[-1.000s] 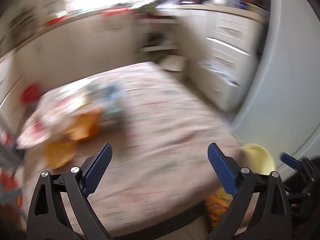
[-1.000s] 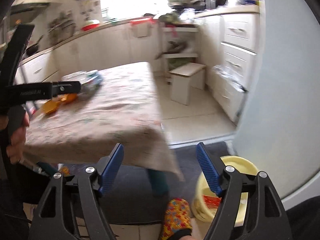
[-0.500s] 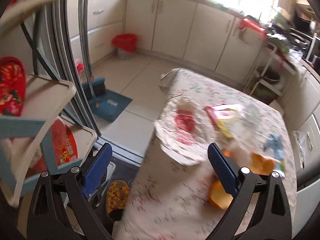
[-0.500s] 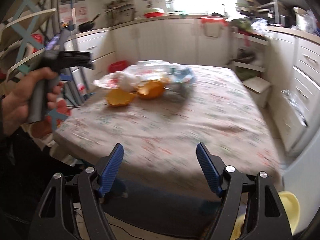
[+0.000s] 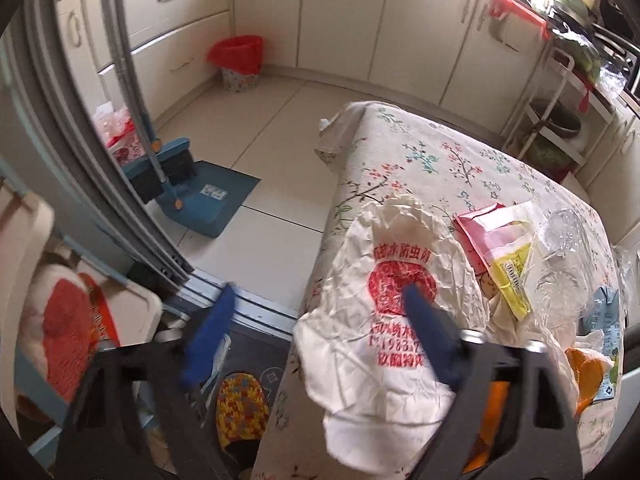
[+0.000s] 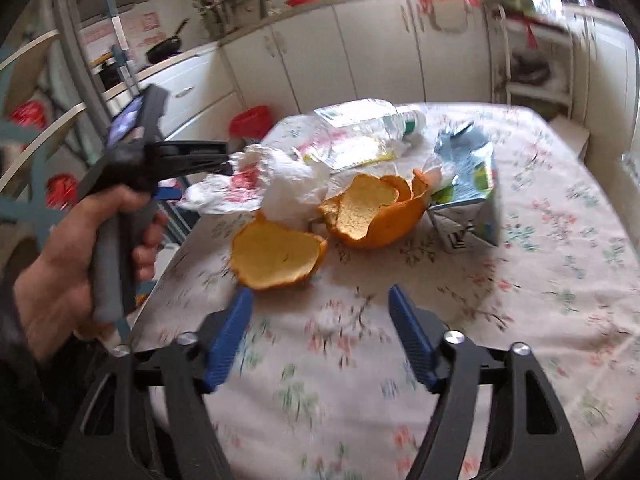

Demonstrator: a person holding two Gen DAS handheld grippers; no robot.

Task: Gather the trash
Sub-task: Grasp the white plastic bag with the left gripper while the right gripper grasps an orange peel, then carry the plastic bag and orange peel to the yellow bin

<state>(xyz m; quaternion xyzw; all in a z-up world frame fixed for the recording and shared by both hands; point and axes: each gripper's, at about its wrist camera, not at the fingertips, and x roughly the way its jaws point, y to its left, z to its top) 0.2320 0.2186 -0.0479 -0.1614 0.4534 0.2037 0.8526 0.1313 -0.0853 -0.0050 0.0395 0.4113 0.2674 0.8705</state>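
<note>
Both jaws are apart and closing, with nothing pinched in them. Left gripper (image 5: 316, 324) hangs over the table's near corner. One blue finger (image 5: 424, 332) is over the white bag (image 5: 384, 280); the other finger is past the table edge, above the floor. I cannot tell if the finger touches the bag. Right gripper (image 6: 320, 332) points down at the bare cloth, just short of the peel.

The trash lies in a heap on the table (image 6: 560, 240), which has a flowery cloth. The white bag, crumpled with red print, hangs partly over the table edge. Beside it lies a pink and yellow wrapper (image 5: 500, 248), then a clear bottle (image 6: 376, 120) on its side. Two orange peel cups (image 6: 276, 256) sit near the right gripper, one touching a squashed blue carton (image 6: 468, 196).

A hand (image 6: 80, 256) holds the left gripper's handle at the left of the right view. Far off on the floor, by the cupboards, stands a bin (image 5: 240, 64) with a red bag. A blue dustpan (image 5: 192, 188) sits on the floor beside the table.
</note>
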